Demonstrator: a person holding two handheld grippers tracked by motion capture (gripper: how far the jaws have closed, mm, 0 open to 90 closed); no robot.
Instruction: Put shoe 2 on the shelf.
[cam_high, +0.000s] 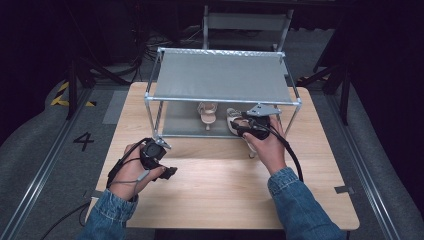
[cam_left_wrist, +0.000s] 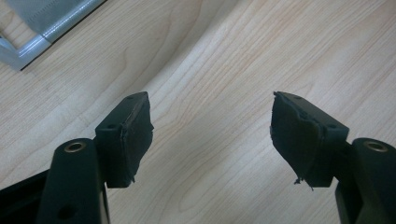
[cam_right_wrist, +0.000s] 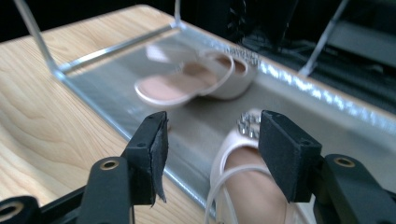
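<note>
A metal shoe rack (cam_high: 222, 77) with grey fabric shelves stands on the wooden table (cam_high: 215, 190). One pale pink sandal (cam_high: 207, 112) (cam_right_wrist: 187, 86) lies on the lower shelf (cam_right_wrist: 116, 93). A second sandal (cam_high: 231, 116) (cam_right_wrist: 238, 182), with a sparkly buckle, lies across that shelf's front edge, heel toward the person. My right gripper (cam_high: 241, 125) (cam_right_wrist: 212, 121) is open around its toe; the left pad stands clear of the shoe. My left gripper (cam_high: 170, 172) (cam_left_wrist: 210, 126) is open over bare wood, with nothing between its jaws.
The rack's front left foot (cam_left_wrist: 28, 46) is near the left gripper. The top shelf overhangs the right hand. A chair (cam_high: 247, 22) stands behind the table, and dark stands and cables lie on the floor around it.
</note>
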